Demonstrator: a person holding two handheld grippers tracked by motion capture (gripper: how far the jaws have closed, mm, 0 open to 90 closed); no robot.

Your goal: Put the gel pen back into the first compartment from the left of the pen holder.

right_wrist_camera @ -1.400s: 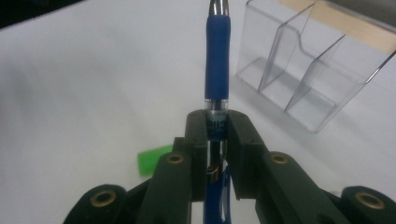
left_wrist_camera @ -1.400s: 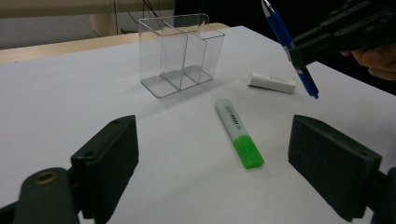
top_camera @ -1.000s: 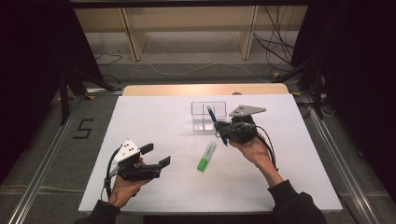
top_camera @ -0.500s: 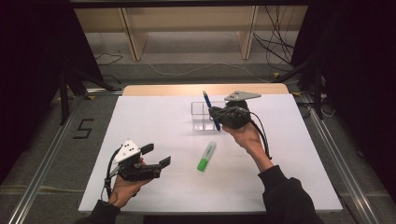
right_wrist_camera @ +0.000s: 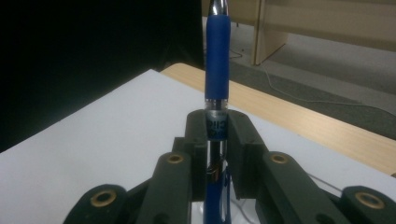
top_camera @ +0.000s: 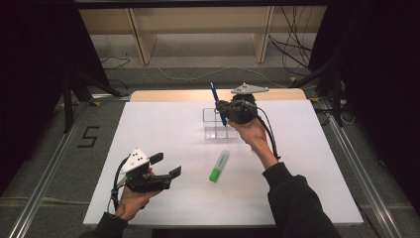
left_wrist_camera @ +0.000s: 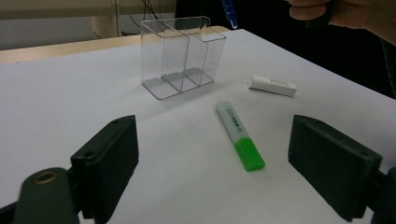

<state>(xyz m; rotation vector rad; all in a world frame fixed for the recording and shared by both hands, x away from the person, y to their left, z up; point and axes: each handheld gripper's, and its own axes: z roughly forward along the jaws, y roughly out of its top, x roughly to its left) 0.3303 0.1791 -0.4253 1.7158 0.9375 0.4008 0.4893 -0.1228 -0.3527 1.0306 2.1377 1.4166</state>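
Note:
My right gripper is shut on a blue pen and holds it nearly upright above a clear plastic organizer with three compartments, near the table's far edge. In the right gripper view the blue pen stands clamped between the two black jaws of that gripper. My left gripper rests open near the front left of the table, its jaws wide apart with nothing between them. A green highlighter lies flat on the white table between the organizer and the left gripper.
A white eraser lies on the table to the right of the organizer in the left gripper view. The white tabletop ends in a wooden strip at the far edge. Wooden shelving and cables lie on the floor beyond.
My right gripper has moved up and toward the far edge with the pen, which has swung more upright over the organizer. The left gripper has stayed put.

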